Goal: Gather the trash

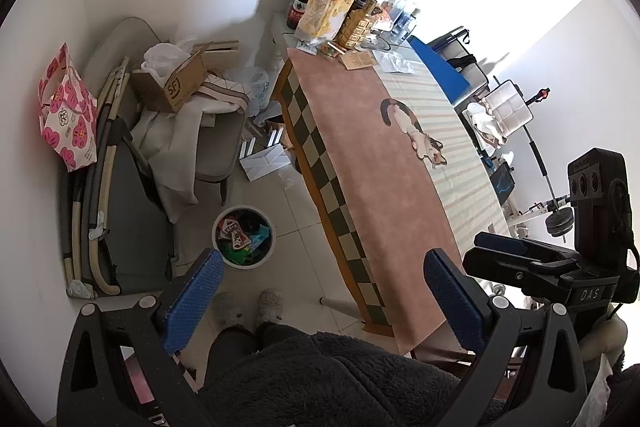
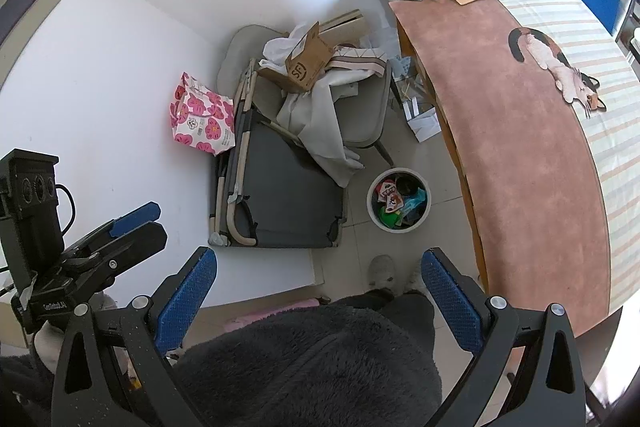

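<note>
A white round bin stands on the tiled floor beside the table, holding several colourful wrappers; it also shows in the right wrist view. My left gripper is open and empty, held high above the floor and my slippered feet. My right gripper is open and empty at a similar height. Each gripper shows in the other's view: the right one to the right, the left one to the left. The table bears a pink cloth with a cat picture.
Bottles, a snack bag and papers crowd the table's far end. A chair piled with cloth and a cardboard box, a folded cot and a pink flowered bag stand by the wall. An envelope lies on the floor.
</note>
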